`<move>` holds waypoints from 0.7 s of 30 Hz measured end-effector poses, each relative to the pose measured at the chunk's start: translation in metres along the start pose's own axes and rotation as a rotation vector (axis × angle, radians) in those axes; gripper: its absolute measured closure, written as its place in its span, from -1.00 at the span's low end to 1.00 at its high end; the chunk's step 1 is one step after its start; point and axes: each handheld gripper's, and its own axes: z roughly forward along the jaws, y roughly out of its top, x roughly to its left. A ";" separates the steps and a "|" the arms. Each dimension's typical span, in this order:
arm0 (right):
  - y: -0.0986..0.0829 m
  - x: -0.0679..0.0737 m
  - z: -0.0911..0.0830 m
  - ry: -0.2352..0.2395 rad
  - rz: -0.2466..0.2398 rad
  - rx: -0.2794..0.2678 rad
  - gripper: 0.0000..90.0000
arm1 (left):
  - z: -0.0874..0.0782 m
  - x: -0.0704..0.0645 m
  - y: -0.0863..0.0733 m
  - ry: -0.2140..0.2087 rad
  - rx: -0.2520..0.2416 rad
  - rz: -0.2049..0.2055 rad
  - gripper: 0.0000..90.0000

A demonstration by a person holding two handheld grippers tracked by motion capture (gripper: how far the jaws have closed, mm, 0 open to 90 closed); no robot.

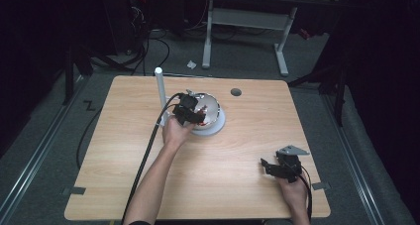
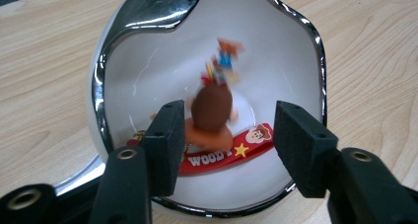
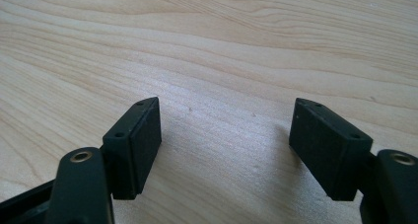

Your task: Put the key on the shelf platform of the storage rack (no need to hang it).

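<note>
Left of centre in the high view, your left tool (image 1: 190,115) hangs over the shiny bowl (image 1: 210,108), jaws spread apart and empty; the Woody figure (image 2: 213,116) lies inside the bowl between them. At lower right, your right tool (image 1: 272,166) rests open on the bare tabletop (image 1: 237,155).

Left forearm stretched forward across the table, left gripper (image 1: 190,113) tipped downward, jaws spread wide, right gripper (image 1: 270,166) held low near the body, jaws parted, pointing left
</note>
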 end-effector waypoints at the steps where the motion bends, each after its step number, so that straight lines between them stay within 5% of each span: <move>1: 0.000 0.000 0.000 0.000 0.000 0.000 -0.37 | -0.002 0.000 0.001 -0.002 -0.001 0.000 0.00; 21: 0.000 0.000 0.000 -0.001 -0.001 0.000 -0.37 | -0.040 -0.003 0.022 -0.081 -0.043 -0.035 -0.10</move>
